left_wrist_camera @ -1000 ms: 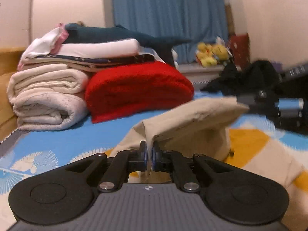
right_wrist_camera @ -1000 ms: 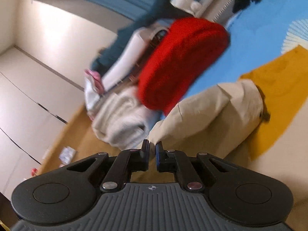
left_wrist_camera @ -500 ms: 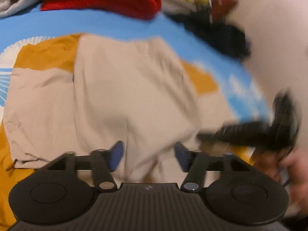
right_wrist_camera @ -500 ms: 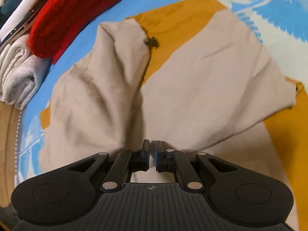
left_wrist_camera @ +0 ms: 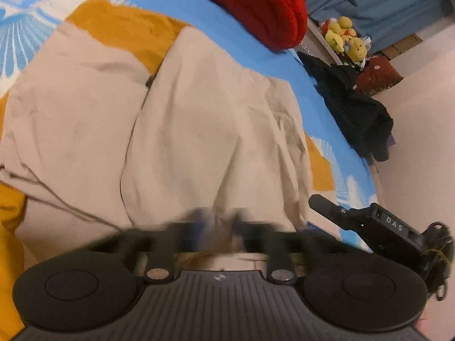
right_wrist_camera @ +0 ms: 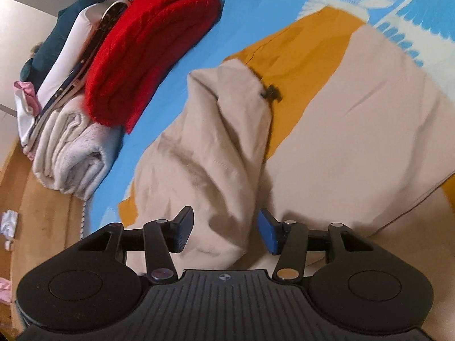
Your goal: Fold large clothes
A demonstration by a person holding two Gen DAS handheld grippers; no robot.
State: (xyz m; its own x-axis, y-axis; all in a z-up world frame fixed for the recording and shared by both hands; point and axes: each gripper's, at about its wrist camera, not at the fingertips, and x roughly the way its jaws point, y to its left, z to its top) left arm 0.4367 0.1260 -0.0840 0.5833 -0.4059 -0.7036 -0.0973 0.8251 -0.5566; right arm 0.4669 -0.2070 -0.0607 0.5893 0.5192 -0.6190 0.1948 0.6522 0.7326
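A large beige and mustard-yellow garment (left_wrist_camera: 199, 130) lies spread on the blue patterned bed sheet (left_wrist_camera: 256, 56), one beige part folded over the rest. It also shows in the right wrist view (right_wrist_camera: 355, 130), with a folded sleeve (right_wrist_camera: 204, 156) running toward the camera. My left gripper (left_wrist_camera: 219, 221) hovers over the garment's near edge; its fingers are blurred and stand a little apart. My right gripper (right_wrist_camera: 224, 230) is open, its fingers on either side of the sleeve's near end, holding nothing. It also shows in the left wrist view (left_wrist_camera: 369, 224).
A red folded blanket (right_wrist_camera: 148, 62) and a stack of folded white towels (right_wrist_camera: 68, 153) and clothes sit at the head of the bed. Dark clothes (left_wrist_camera: 355, 108), yellow plush toys (left_wrist_camera: 344, 37) and a blue curtain (left_wrist_camera: 384, 0) lie beyond the bed's edge.
Both grippers carried a lifted beige flap over and laid it down. The left opened half a second ago and now looks narrower. The right was shut until now and has opened.
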